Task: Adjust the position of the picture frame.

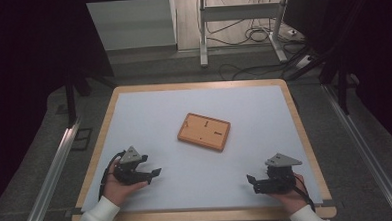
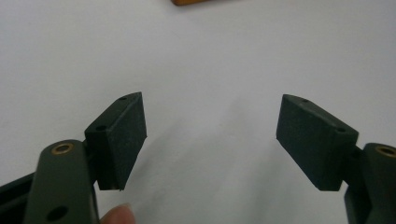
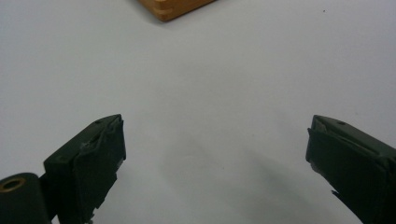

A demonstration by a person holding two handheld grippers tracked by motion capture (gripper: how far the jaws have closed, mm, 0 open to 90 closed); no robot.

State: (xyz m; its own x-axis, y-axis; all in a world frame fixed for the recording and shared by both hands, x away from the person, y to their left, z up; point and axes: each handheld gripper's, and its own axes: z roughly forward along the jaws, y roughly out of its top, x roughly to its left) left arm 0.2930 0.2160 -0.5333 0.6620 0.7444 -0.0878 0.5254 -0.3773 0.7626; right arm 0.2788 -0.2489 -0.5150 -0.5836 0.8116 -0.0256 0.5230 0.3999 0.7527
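A flat orange wooden box [image 1: 204,131] lies tilted near the middle of the white table top [image 1: 196,170]. My left gripper [image 1: 152,175] rests low at the front left, held in a hand, its jaws wide apart with nothing between them. At the front right my right gripper [image 1: 252,183] is also open and empty, pointing left along the table. In the left gripper view the gripper [image 2: 210,135] points over bare white surface, with an edge of the box [image 2: 201,2] at the top. The right gripper view has the gripper [image 3: 215,158] spread wide, with a corner of the box [image 3: 170,8] ahead.
The table has a light wooden rim [image 1: 305,135]. Beyond its far edge stand a metal desk frame [image 1: 203,35] and loose cables [image 1: 253,35] on the floor. Metal rails [image 1: 54,166] run along both sides of the table.
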